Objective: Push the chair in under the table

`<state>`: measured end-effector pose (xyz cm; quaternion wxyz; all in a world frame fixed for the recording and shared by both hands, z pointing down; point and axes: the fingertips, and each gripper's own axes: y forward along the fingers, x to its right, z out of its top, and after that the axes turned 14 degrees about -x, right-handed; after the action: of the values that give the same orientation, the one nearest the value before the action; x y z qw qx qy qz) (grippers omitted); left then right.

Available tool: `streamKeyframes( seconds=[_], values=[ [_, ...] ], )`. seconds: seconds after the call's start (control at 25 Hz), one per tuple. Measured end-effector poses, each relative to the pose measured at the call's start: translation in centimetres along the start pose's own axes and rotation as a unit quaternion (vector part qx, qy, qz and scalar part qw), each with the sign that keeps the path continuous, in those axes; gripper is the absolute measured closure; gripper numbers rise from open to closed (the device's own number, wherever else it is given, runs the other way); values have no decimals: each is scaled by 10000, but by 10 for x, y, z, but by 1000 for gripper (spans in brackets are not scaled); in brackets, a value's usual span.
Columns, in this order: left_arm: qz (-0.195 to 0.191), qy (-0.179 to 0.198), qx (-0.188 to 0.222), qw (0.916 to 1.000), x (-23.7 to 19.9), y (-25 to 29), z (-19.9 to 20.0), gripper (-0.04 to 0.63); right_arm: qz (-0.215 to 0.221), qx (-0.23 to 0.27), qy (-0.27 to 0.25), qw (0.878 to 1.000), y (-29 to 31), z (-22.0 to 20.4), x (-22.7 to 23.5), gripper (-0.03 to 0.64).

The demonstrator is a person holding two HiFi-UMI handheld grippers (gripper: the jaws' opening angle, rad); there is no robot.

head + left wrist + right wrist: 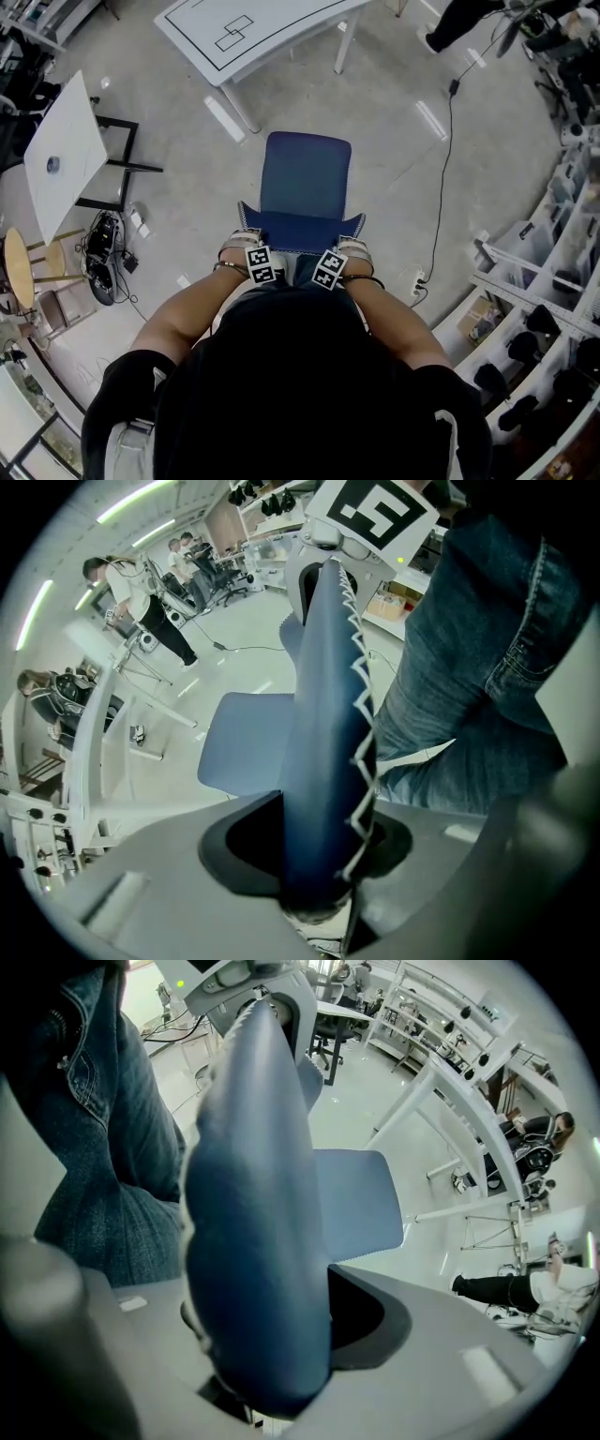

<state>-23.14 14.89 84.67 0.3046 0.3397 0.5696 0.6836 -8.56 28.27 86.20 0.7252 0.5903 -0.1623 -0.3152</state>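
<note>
- The blue chair (305, 176) stands on the grey floor (394, 169) directly in front of me. Its seat points toward the white table (246, 33) and is wholly clear of the tabletop, with bare floor between them.
- Its backrest (300, 232) is the part nearest me, and I see it edge-on from above.
- My left gripper (246, 246) points down over the backrest's left top corner. In the left gripper view both jaws are clamped on the padded edge, stitched seam included.
- My right gripper (354, 249) does the same at the right corner. In the right gripper view the blue padding fills the gap and both jaws press on it.
- My jeans (469, 667) are just behind the backrest.
- Farther out, a black cable (448, 159) trails across the floor to the right. A second white table (61, 150) and a round wooden stool (19, 267) sit to the left, and shelving (553, 309) runs along the right.
</note>
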Motion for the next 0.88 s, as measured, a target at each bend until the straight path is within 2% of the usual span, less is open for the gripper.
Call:
streamKeyframes(
  seconds=[0.56,0.88],
  values=[
    [73,-331,-2,9994,-68,-18,37,483,-88,126,-133,9998,-4,-21,83,376],
    [-17,-576,-105,9983,-101,-18,56,488,-191,233,-319,9990,2,-29,127,380]
  ],
)
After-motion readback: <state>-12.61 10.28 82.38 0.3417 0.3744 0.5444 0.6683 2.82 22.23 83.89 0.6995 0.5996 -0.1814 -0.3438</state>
